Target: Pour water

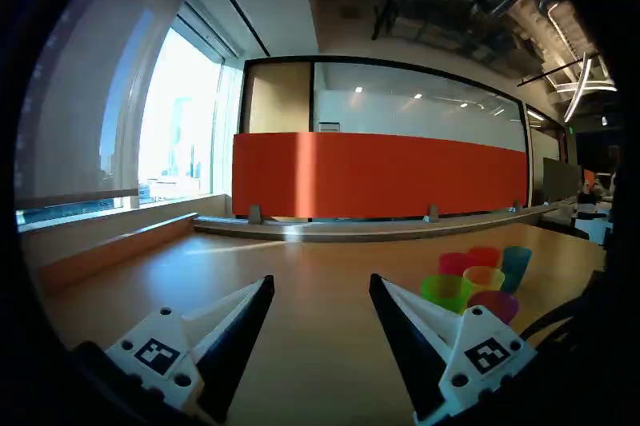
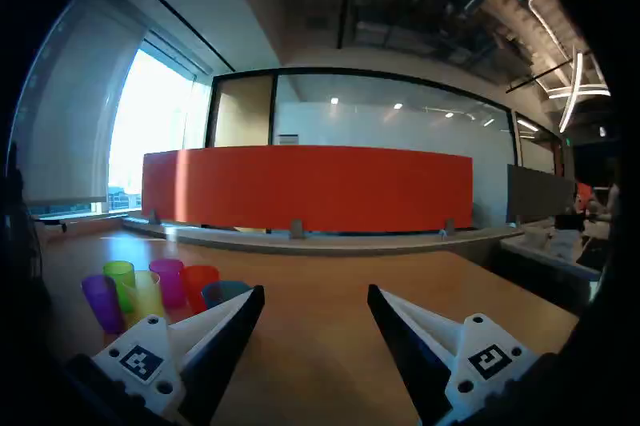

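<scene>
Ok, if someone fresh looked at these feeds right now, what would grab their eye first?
The long orange partition running across the far edge of the wooden table, with the bright window to its left. Next, the cluster of coloured cups standing on the table, to the right of the open left gripper in its view and to the left of the open right gripper in its own.

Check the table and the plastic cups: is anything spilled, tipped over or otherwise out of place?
Nothing stands out. The coloured plastic cups stand upright in a tight cluster on the wooden table, with no spill visible around them. The left gripper and right gripper are both open and empty.
</scene>
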Tool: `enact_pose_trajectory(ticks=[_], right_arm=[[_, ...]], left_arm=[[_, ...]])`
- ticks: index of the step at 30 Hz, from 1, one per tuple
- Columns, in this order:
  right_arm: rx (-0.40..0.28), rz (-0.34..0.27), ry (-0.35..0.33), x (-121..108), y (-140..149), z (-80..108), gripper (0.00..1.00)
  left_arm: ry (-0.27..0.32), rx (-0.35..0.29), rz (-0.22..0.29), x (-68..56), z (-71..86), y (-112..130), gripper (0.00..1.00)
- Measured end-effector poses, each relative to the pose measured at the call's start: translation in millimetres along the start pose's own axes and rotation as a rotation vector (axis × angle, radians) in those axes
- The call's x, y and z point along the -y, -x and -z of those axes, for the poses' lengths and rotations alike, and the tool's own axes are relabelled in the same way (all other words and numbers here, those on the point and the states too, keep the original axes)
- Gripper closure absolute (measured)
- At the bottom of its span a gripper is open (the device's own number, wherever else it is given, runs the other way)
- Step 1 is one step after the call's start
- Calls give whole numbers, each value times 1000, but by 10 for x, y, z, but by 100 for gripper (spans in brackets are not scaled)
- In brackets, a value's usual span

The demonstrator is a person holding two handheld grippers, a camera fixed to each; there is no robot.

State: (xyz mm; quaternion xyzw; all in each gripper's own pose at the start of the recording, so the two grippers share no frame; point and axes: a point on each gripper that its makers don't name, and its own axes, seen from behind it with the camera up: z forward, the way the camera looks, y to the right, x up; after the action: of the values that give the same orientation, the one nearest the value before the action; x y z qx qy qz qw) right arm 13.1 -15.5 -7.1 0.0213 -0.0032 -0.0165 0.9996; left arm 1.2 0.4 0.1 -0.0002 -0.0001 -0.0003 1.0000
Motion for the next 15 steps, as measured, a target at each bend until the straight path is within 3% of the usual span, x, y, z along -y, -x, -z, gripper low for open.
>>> enact_pose_trajectory(ticks=[8, 15], right_arm=[[10, 30, -23, 90, -233, -37, 0], [23, 6, -39, 143, -497, -62, 0]], left_arm=[[15, -9, -5, -45, -19, -238, 12], [39, -23, -15, -143, -58, -563, 12]])
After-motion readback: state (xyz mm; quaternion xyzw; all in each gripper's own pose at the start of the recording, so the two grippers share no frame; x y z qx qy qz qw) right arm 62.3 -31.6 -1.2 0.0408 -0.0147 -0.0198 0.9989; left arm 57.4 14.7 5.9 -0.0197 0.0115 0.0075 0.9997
